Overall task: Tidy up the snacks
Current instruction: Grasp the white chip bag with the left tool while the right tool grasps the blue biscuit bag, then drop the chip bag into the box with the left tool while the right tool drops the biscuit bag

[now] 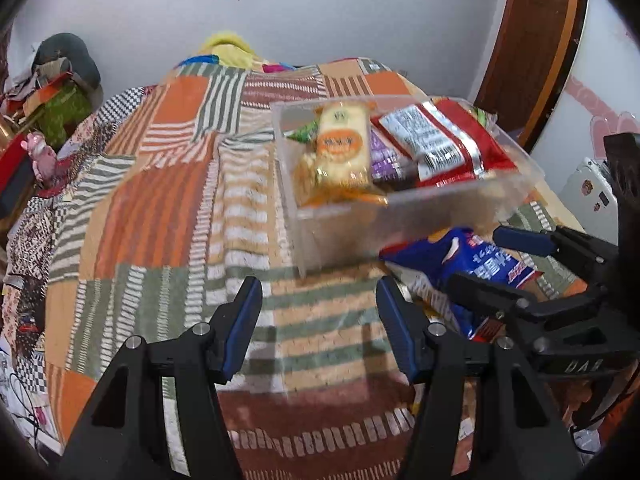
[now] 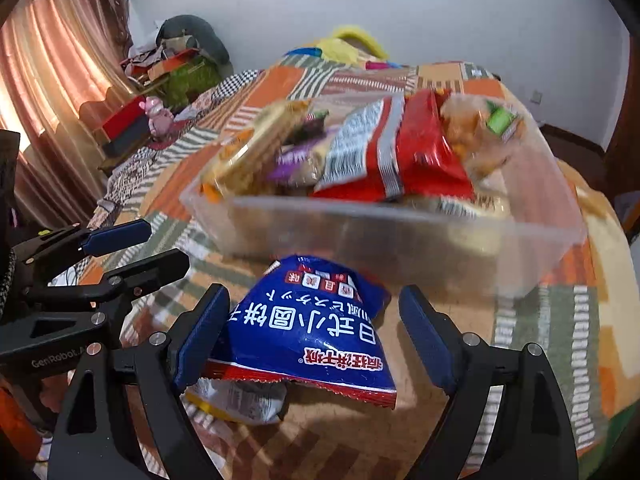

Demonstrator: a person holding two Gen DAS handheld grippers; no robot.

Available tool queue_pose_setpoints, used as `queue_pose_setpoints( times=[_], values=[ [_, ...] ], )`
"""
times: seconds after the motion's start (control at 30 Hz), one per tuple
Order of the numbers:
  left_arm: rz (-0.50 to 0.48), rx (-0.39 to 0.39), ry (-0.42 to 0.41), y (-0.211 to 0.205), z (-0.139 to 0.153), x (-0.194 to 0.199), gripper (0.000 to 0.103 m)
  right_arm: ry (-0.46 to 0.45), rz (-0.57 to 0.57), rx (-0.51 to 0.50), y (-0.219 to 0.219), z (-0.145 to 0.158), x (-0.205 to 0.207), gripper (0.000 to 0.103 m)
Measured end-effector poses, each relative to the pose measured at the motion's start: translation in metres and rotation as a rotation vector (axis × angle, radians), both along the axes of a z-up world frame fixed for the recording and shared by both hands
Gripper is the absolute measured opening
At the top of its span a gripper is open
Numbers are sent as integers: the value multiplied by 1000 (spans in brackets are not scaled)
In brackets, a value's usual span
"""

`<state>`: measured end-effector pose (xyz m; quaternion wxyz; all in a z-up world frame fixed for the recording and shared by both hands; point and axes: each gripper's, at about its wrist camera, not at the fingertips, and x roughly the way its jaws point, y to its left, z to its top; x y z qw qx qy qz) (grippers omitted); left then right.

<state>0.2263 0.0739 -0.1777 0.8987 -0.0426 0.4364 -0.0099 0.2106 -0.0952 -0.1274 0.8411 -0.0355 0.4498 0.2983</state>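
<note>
A clear plastic box [image 1: 420, 216] [image 2: 400, 236] sits on the patchwork bedspread and holds several snack packets, among them a red one [image 2: 424, 152] [image 1: 452, 140] and a yellow one [image 1: 344, 148]. A blue snack bag [image 2: 312, 332] [image 1: 476, 260] lies on the bed in front of the box, partly over a smaller grey-and-yellow packet [image 2: 236, 400]. My right gripper [image 2: 316, 336] is open with its fingers on either side of the blue bag. My left gripper [image 1: 318, 328] is open and empty above the bedspread, left of the bag.
The bed [image 1: 160, 200] stretches back to a white wall. Clutter and a pink toy [image 2: 158, 116] lie at the far left by a curtain [image 2: 48, 92]. A wooden door [image 1: 532, 40] stands at the right. Yellow fabric [image 2: 352, 44] lies at the bed's far end.
</note>
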Motion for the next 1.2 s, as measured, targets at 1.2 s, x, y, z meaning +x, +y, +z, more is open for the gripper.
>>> queue_pose_setpoints(
  times=[1.2],
  values=[
    [-119,-87,116,-79,-41,-3,58,-80,-127,58,-78,21,-34,56]
  ],
)
